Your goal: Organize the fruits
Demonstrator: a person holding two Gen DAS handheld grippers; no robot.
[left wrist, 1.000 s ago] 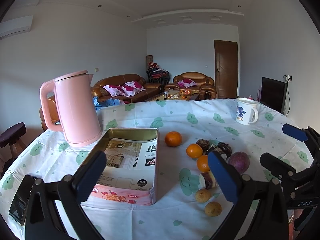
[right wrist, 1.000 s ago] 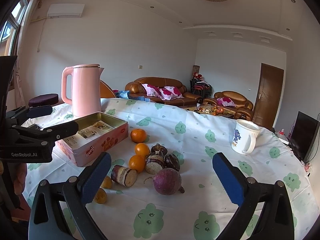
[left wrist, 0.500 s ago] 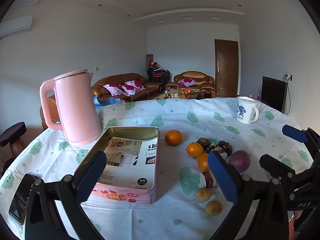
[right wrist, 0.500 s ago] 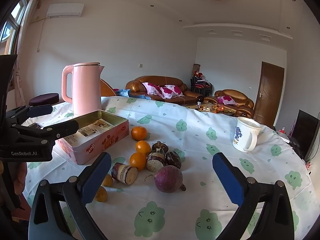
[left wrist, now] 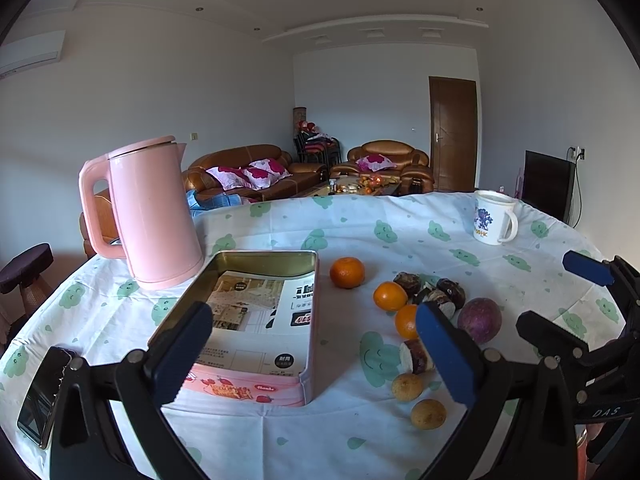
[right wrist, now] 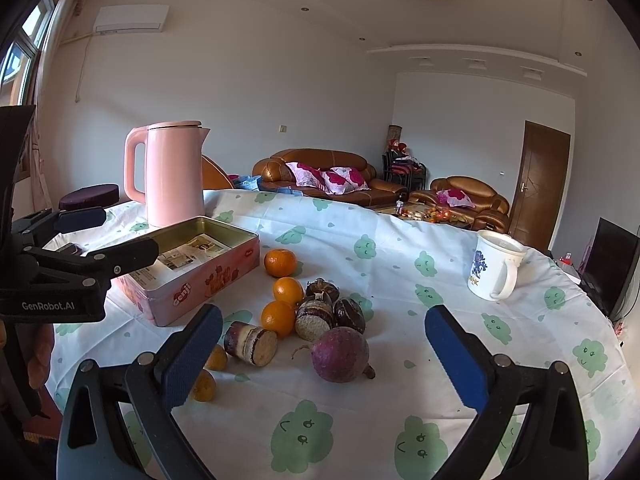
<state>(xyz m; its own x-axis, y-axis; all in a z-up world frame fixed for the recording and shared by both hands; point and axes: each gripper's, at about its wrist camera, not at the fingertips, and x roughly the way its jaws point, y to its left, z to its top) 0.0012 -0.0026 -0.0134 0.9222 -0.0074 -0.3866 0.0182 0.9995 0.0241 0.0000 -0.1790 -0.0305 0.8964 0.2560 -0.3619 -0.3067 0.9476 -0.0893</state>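
Where one orange [left wrist: 406, 321] sits, a finger [left wrist: 444, 354] overlaps it.

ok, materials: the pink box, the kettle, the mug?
Pink box: looks like thin printed metal, with a glossy painted outside and dull gold reflective inner walls. Pink kettle: smooth satin shell, plastic or coated metal, cannot tell which. White mug: probably glazed ceramic, glossy with a printed blue motif.

pink kettle [left wrist: 150, 216] left of tin; white mug [right wrist: 496, 270] far right; phone [left wrist: 42, 394] at table edge.
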